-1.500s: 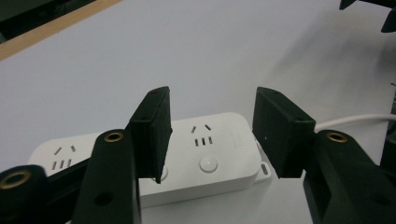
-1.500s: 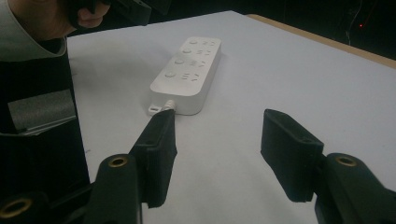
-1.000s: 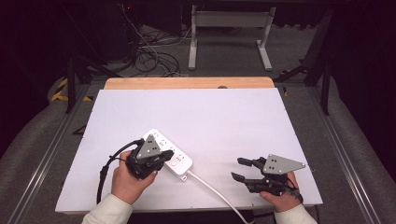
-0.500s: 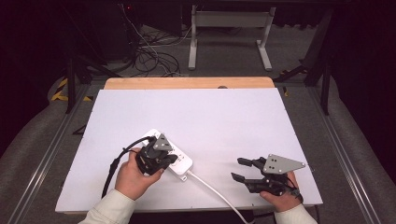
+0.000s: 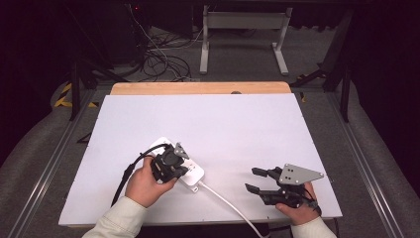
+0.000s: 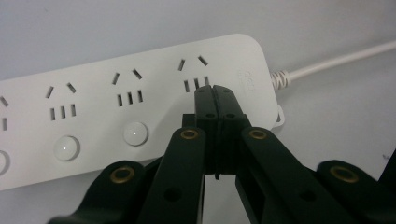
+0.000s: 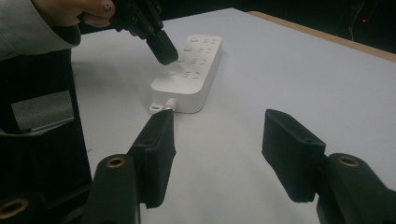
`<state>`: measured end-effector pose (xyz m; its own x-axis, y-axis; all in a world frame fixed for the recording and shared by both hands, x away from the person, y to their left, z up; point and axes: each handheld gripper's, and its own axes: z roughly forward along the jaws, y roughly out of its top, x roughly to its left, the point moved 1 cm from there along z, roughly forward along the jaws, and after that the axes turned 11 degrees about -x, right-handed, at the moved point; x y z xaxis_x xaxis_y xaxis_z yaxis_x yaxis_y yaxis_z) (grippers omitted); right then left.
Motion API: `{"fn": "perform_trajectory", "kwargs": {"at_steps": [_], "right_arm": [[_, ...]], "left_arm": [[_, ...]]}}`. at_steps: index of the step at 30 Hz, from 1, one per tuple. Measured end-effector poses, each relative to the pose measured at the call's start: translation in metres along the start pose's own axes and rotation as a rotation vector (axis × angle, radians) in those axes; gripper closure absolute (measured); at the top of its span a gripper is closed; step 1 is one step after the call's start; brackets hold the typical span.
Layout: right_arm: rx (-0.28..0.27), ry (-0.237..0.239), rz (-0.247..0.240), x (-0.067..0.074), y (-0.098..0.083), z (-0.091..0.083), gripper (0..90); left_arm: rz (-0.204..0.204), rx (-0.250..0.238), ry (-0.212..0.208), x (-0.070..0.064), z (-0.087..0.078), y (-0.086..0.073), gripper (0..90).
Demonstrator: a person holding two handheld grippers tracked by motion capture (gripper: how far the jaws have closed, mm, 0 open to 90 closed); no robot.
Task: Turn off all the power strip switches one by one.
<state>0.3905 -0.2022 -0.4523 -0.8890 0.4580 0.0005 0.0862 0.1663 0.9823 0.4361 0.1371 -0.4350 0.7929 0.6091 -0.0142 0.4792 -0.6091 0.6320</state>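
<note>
A white power strip point(image 5: 190, 171) lies on the white table, its cord point(image 5: 233, 207) running off toward the front edge. My left gripper point(image 5: 177, 167) is shut with nothing in it, its tips pointing down at the strip. In the left gripper view the closed tips point(image 6: 215, 89) sit at the end socket, beside a row of round switch buttons point(image 6: 136, 133) on the power strip point(image 6: 93, 116). My right gripper point(image 5: 253, 179) stands open near the front right, with nothing between its fingers point(image 7: 155, 149). From the right gripper view the power strip point(image 7: 189, 72) lies ahead with the left gripper point(image 7: 164, 53) over it.
The white table top point(image 5: 223, 129) has a wooden strip point(image 5: 198, 88) along its far edge. Cables point(image 5: 158, 59) and a metal stand point(image 5: 242, 34) lie on the dark floor beyond. A black cable point(image 5: 124, 178) trails from my left gripper.
My left gripper has slid right along the power strip and tipped down onto its cord end. My right gripper has stayed where it was.
</note>
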Motion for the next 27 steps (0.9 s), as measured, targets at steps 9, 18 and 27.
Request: {"fn": "perform_trajectory", "kwargs": {"at_steps": [9, 18, 27], "right_arm": [[0.003, 0.006, 0.002, 0.000, -0.001, 0.000, 45.0], [0.002, 0.004, 0.001, 0.000, 0.000, 0.000, 44.9], [0.000, 0.004, 0.001, 0.000, 0.000, 0.000, 44.7]], "left_arm": [[-0.045, 0.030, -0.021, 0.006, 0.007, 0.001, 89.9], [-0.043, 0.037, -0.016, 0.006, 0.010, 0.001, 89.9], [-0.045, 0.027, -0.012, 0.006, 0.011, -0.001, 90.0]]}}
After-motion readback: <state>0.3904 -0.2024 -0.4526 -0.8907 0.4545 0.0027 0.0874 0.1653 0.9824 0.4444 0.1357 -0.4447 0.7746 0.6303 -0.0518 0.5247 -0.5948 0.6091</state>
